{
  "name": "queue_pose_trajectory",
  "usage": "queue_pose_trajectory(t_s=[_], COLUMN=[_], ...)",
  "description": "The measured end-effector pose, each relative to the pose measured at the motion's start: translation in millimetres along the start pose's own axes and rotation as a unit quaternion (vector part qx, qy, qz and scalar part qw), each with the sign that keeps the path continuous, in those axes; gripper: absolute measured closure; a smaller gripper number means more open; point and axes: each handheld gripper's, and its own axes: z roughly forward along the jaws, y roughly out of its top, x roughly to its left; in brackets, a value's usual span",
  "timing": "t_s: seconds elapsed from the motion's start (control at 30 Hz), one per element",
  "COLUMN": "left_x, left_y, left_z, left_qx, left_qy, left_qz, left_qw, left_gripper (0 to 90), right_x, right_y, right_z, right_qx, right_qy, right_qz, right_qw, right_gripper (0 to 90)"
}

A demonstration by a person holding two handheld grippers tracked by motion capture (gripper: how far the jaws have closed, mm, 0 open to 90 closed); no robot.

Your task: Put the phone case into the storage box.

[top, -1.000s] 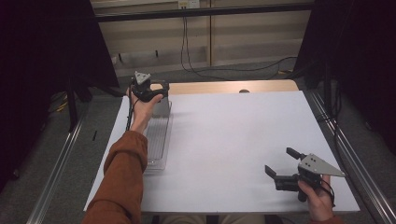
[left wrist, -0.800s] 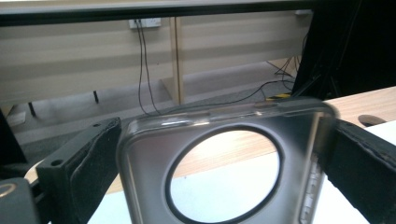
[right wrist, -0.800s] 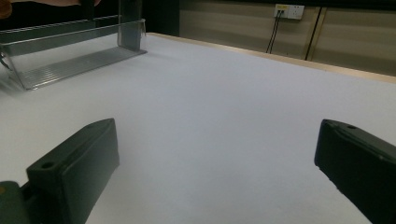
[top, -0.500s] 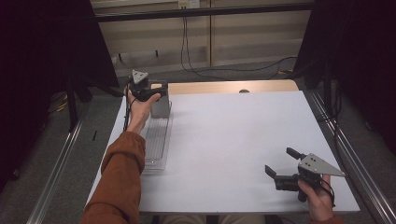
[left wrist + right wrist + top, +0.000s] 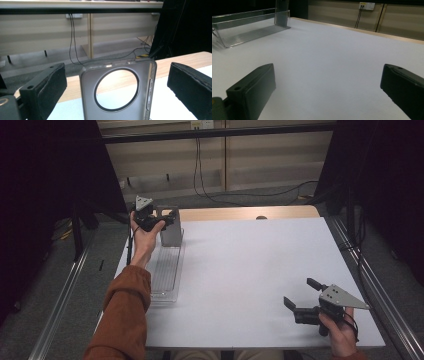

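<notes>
A grey phone case (image 5: 117, 100) with a round cut-out stands upright at the far end of a clear plastic tray (image 5: 167, 270) on the left side of the white table. My left gripper (image 5: 167, 219) is held at the case's top, open. In the left gripper view its pads (image 5: 47, 85) stand wide on either side of the case without touching it. My right gripper (image 5: 300, 292) rests open near the table's front right corner, with bare table between its jaws. From there the tray (image 5: 249, 35) and the case (image 5: 282, 13) lie far off.
The white table top (image 5: 250, 270) ends in a wooden strip (image 5: 240, 213) at the far edge. Metal rails (image 5: 370, 285) run along both sides. Cables (image 5: 210, 195) lie on the floor beyond the table, below a wall socket (image 5: 367, 5).
My left gripper has shifted slightly to the left and settled by the case. The right gripper has not moved.
</notes>
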Motion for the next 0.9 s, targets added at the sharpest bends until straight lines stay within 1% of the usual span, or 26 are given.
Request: queue_pose_trajectory(t_s=[0.03, 0.07, 0.1, 0.2, 0.23, 0.27, 0.3, 0.33, 0.43, 0.5, 0.53, 0.57, 0.6, 0.63, 0.67, 0.7, 0.77, 0.8, 0.83, 0.87, 0.9], left_x=[-0.4, -0.4, -0.3, 0.9, 2.3, 2.3, 3.6, 2.8, 0.7, -0.3, -0.7, -1.2, -2.0, -2.9, -3.0, -3.3, -3.6, -3.4, -3.6, -4.1, -5.1], left_y=[0.2, 0.1, -0.4, -2.5, -3.4, -4.2, -4.8, -6.3, -9.0, -8.9, -9.1, -9.3, -9.6, -9.8, -9.7, -10.1, -9.8, -10.0, -9.9, -10.1, -10.5], left_z=[-1.1, -2.6, -3.6, -7.6, -8.8, -9.6, -10.6, -12.4, -16.6, -20.7, -22.0, -23.5, -26.0, -28.5, -32.1, -34.5, -39.9, -42.1, -44.8, -47.0, -49.1], left_qx=[-0.005, -0.007, -0.009, -0.005, -0.008, -0.010, -0.008, -0.010, -0.019, -0.021, -0.022, -0.022, -0.022, -0.025, -0.020, -0.025, -0.023, -0.029, -0.031, -0.032, -0.032], left_qy=[-0.003, -0.001, -0.004, -0.001, -0.002, -0.005, -0.006, -0.002, -0.012, -0.018, -0.022, -0.021, -0.023, -0.026, -0.022, -0.027, -0.030, -0.036, -0.037, -0.040, -0.043], left_qz=[-0.003, -0.004, 0.000, -0.004, -0.003, -0.008, -0.002, -0.002, -0.008, -0.005, -0.006, -0.005, -0.005, -0.010, -0.006, -0.010, -0.014, -0.013, -0.009, -0.012, -0.017], left_qw=[1.0000, 1.0000, 1.0000, 1.0000, 1.0000, 0.9999, 0.9999, 0.9999, 0.9997, 0.9996, 0.9995, 0.9995, 0.9995, 0.9993, 0.9996, 0.9993, 0.9992, 0.9989, 0.9988, 0.9986, 0.9984], left_gripper=[2.8, 2.8, 2.8, 2.8, 2.8, 2.8, 2.8, 2.8, 3.0, 3.0, 3.0, 3.0, 3.0, 3.0, 3.0, 3.0, 3.0, 3.0, 3.0, 2.9, 2.9], right_x=[-0.3, -0.2, -0.3, -0.5, -0.6, -0.5, -0.8, -0.9, -1.3, -1.8, -2.6, -2.7, -3.1, -3.2, -3.4, -3.5, -4.1, -4.4, -4.7, -4.3, -4.4], right_y=[0.0, 0.1, 0.1, -0.1, -0.1, -0.1, -0.2, -0.3, -0.5, -0.4, -0.5, -0.6, -0.8, -1.0, -1.2, -1.4, -1.4, -1.2, -0.8, -0.3, -0.2], right_z=[-0.2, -0.2, -0.2, 0.3, 0.3, 0.3, 0.2, 0.1, 0.2, 0.4, 0.6, 0.8, 1.1, 1.2, 1.2, 1.3, 1.4, 1.6, 2.1, 2.7, 3.2], right_qx=[0.000, 0.000, 0.000, 0.000, -0.001, -0.001, -0.001, -0.001, -0.003, -0.005, -0.005, -0.005, -0.005, -0.005, -0.005, -0.006, -0.006, -0.007, -0.007, -0.009, -0.009], right_qy=[0.000, 0.000, 0.000, -0.001, -0.001, -0.001, -0.001, -0.001, -0.003, -0.006, -0.003, -0.003, -0.003, -0.004, -0.004, -0.004, -0.004, -0.005, -0.005, -0.007, -0.005], right_qz=[-0.001, -0.001, -0.001, -0.001, -0.001, -0.001, -0.002, -0.001, 0.002, 0.002, 0.001, 0.003, 0.001, 0.001, 0.002, 0.003, 0.004, 0.004, 0.004, 0.006, 0.003], right_qw=[1.0000, 1.0000, 1.0000, 1.0000, 1.0000, 1.0000, 1.0000, 1.0000, 1.0000, 1.0000, 1.0000, 1.0000, 1.0000, 1.0000, 1.0000, 1.0000, 1.0000, 1.0000, 1.0000, 0.9999, 0.9999], right_gripper=[0.0, 0.0, 0.0, 0.0, 0.0, 0.0, 0.0, 0.0, 0.0, 0.0, 0.0, 0.0, 0.0, 0.0, 0.0, 0.0, 0.0, 0.0, 0.0, 0.0, 0.0])
